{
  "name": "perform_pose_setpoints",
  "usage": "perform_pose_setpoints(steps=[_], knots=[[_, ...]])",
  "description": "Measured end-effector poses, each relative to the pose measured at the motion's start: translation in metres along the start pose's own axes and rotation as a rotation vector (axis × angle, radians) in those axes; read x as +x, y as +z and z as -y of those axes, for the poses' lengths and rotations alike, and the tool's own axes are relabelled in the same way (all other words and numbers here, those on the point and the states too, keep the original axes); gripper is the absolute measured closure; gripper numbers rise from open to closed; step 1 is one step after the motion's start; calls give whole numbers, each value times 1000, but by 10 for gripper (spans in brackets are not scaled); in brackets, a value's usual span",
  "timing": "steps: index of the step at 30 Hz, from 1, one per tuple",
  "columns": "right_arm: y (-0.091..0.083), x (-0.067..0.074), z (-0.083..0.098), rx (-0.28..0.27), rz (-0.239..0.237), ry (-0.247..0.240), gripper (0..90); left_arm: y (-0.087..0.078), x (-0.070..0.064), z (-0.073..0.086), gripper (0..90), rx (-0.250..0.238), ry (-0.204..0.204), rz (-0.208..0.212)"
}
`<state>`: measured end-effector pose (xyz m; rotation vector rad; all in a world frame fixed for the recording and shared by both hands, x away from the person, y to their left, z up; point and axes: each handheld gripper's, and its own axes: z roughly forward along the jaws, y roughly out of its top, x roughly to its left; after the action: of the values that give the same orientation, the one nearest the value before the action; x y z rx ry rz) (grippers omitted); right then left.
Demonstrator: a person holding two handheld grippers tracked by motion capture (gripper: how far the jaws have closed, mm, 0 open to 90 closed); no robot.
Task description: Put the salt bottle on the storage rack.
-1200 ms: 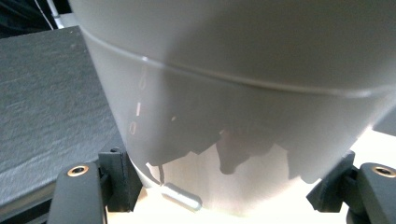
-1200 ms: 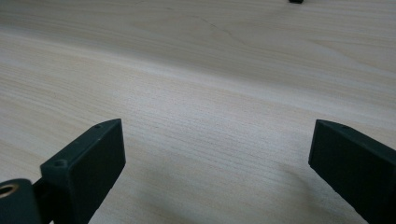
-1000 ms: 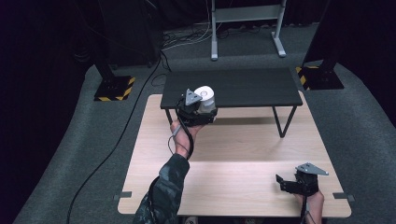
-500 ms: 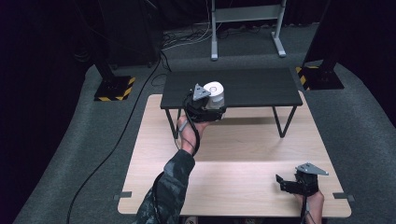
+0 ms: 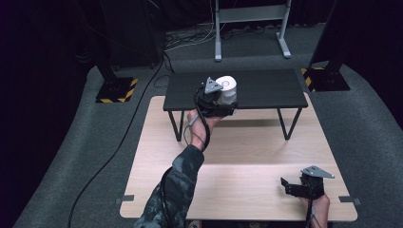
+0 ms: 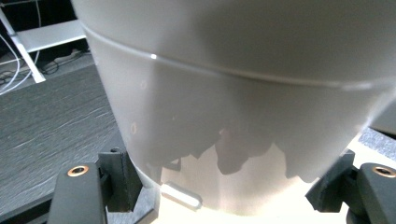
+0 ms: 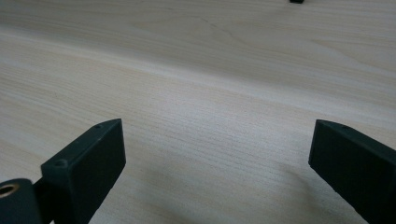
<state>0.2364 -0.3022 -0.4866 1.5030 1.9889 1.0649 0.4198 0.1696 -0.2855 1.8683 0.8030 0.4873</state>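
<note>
The left claw (image 5: 227,97) grips a white round plastic cup (image 5: 226,88) above the front edge of the low black table (image 5: 266,90). The right claw (image 5: 286,186) rests open near the light wooden table's (image 5: 247,152) front right corner.

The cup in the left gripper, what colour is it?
White. The cup shows best in the left gripper view, clamped in the left gripper.
</note>
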Motion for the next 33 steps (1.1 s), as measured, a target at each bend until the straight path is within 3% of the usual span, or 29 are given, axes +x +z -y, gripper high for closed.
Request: perform_pose_setpoints(steps=[8,27,33], knots=[[0,0,0,-1,-3,5,27,13,1,-12,278,8,5,-2],[0,-2,1,-5,-7,1,27,46,-13,-34,278,32,61,-25],[-1,-2,1,-5,-7,0,27,52,-12,-37,278,40,53,-30]])
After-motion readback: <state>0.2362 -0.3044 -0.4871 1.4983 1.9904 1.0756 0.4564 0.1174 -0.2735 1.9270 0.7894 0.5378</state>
